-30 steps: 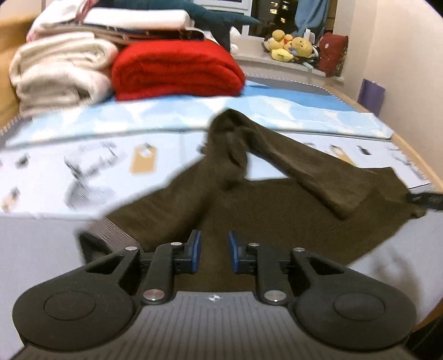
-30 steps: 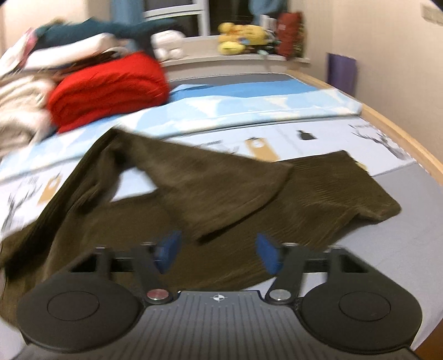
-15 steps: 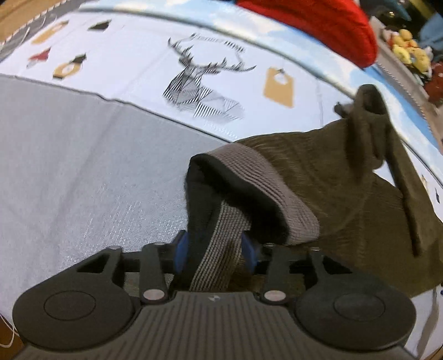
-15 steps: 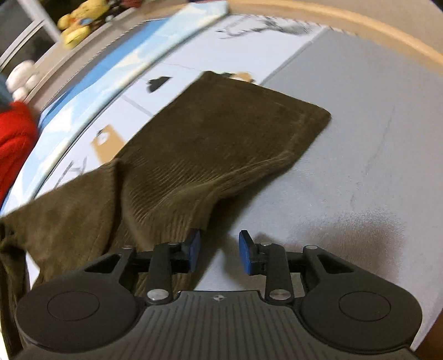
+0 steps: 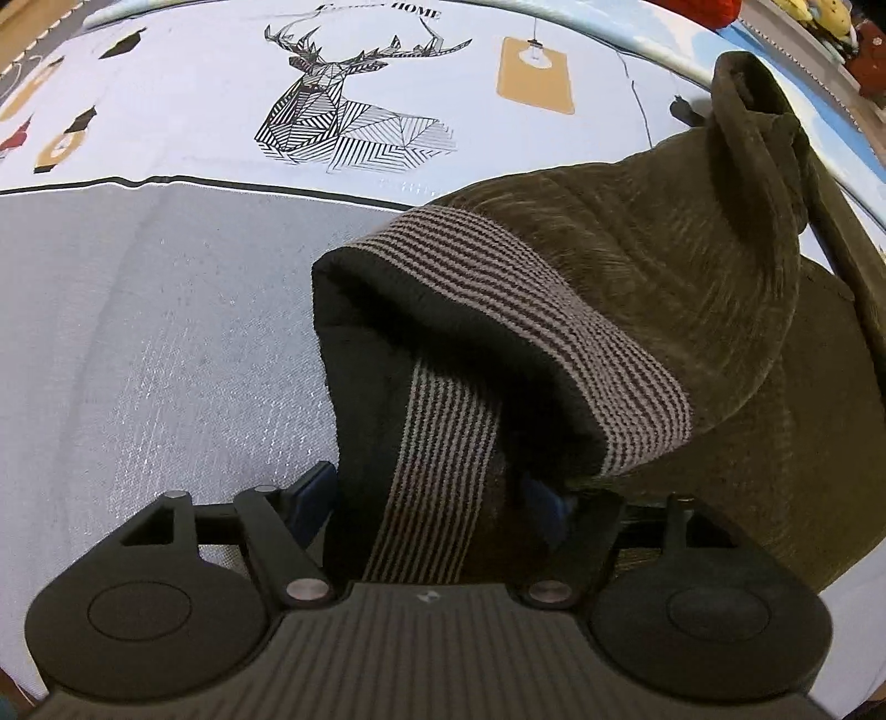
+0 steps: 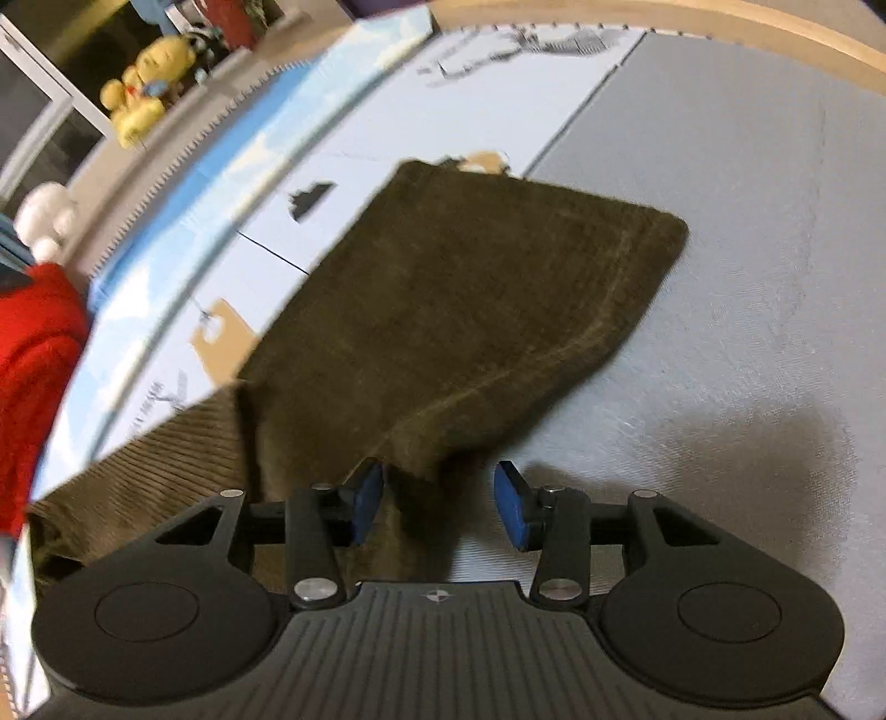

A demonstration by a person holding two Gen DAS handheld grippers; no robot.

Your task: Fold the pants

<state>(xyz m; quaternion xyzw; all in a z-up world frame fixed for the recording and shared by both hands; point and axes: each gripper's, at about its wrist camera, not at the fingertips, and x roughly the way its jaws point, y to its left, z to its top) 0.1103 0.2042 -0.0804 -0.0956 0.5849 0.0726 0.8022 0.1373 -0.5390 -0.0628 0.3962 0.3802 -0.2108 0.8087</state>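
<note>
Dark olive corduroy pants (image 5: 692,266) lie crumpled on a bed. Their striped grey-brown waistband (image 5: 443,471) stands bunched between the blue pads of my left gripper (image 5: 437,498), which is shut on it. In the right wrist view a flat pant leg end (image 6: 470,310) lies on the grey sheet (image 6: 747,277). My right gripper (image 6: 437,498) is open, and the leg's near edge lies between its blue pads, closer to the left one.
The bedcover has a deer print (image 5: 354,111) and tan tag prints (image 5: 534,75). A red folded blanket (image 6: 33,376) lies at the left. Yellow plush toys (image 6: 135,94) sit on the sill. A wooden bed edge (image 6: 720,27) curves along the far right.
My left gripper has stayed on the waistband and moved in closer. My right gripper has opened wider and moved up to the leg's near edge.
</note>
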